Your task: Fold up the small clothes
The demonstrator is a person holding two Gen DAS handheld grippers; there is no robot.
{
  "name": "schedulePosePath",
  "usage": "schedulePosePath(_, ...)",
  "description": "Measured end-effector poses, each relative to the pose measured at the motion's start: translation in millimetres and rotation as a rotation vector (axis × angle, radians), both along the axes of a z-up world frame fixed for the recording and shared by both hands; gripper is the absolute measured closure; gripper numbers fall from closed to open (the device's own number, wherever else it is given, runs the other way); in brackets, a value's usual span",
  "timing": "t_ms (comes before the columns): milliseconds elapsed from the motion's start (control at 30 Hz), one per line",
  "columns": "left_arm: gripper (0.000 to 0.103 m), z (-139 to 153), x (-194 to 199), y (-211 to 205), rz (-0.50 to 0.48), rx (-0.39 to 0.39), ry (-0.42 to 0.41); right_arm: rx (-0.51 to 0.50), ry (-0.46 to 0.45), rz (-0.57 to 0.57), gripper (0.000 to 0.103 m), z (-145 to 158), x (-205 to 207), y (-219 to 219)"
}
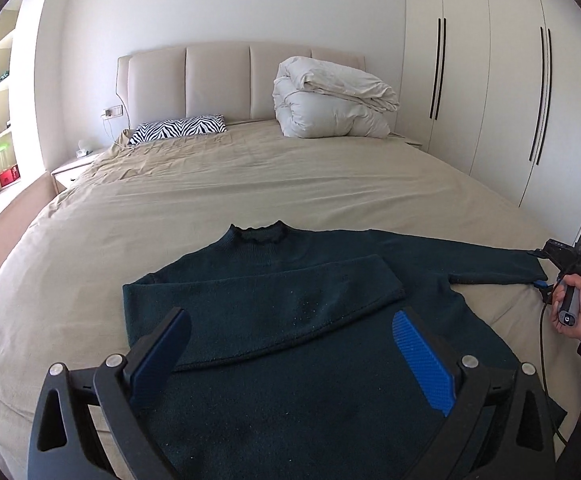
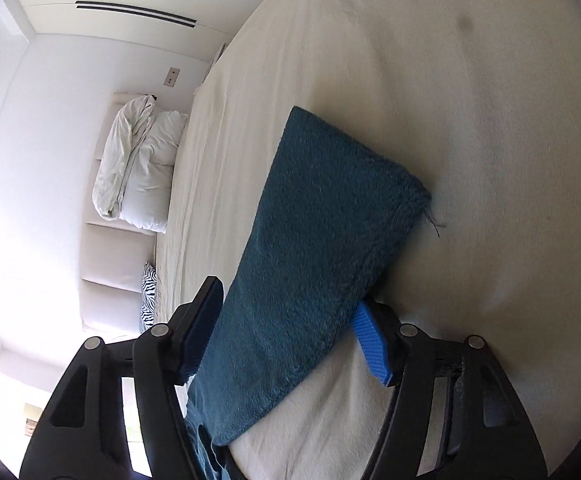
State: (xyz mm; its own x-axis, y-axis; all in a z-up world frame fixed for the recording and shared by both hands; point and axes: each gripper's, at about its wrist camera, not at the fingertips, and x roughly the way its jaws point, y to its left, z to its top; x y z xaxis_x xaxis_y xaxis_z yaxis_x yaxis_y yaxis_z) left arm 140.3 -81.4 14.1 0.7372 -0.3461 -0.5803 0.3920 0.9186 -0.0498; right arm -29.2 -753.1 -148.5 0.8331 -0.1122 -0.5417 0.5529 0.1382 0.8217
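A dark teal knit sweater (image 1: pixel 290 344) lies flat on the beige bed (image 1: pixel 250 184), collar toward the headboard. Its left sleeve (image 1: pixel 274 296) is folded across the chest. Its right sleeve (image 1: pixel 470 256) stretches out to the right. My left gripper (image 1: pixel 290 344) is open and empty, hovering above the sweater's body. My right gripper (image 1: pixel 542 280) sits at the right sleeve's cuff. In the right wrist view the right gripper (image 2: pixel 290 324) stands open, and the cuff (image 2: pixel 322 232) lies between the two fingers without being pinched.
A folded white duvet (image 1: pixel 330 96) and a zebra-print pillow (image 1: pixel 178 128) lie by the padded headboard (image 1: pixel 218 80). White wardrobe doors (image 1: pixel 490 80) stand to the right. A nightstand (image 1: pixel 70 168) is at the bed's left.
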Motion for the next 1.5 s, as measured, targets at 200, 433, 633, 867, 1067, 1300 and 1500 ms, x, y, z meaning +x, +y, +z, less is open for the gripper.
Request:
schedulePosePath(200, 0.000, -26.0, 25.5, -4.6, -0.030, -0.100, 0.150, -0.032, 0.097, 0.005, 0.089, -1.7, 14.8, -29.9)
schedulePosePath(433, 0.000, -49.7, 66.7, 2.9, -0.006, -0.281, 0.335, -0.335, 0.145, 0.215, 0.094, 76.5, 65.9, 39.9)
schedulePosePath(633, 0.000, -80.5, 92.8, 23.1, 0.083, -0.539, 0.518, -0.801, 0.217, 0.661, 0.094, 138.9, 147.7, 211.4)
schedulePosePath(867, 0.001, -114.3, 103.4, 15.3, 0.053, -0.685, 0.692, -1.155, 0.359, 0.997, 0.095, 96.1, 180.5, 394.7)
schedulePosePath(1067, 0.000, -131.7, 110.7, 1.0, 0.021, -0.822, 0.805, -1.190, 0.396, 1.033, 0.095, 76.0, 168.8, 442.3)
schedulePosePath(1300, 0.002, -134.6, 131.3, -30.3, -0.007, -0.840, 0.888, -1.208, 0.382, 1.029, 0.095, 73.6, 152.2, 452.7)
schedulePosePath(1500, 0.056, -136.9, 138.3, -49.8, -0.065, -0.791, 0.943, -1.175, 0.372, 1.051, 0.094, 71.7, 156.7, 459.5)
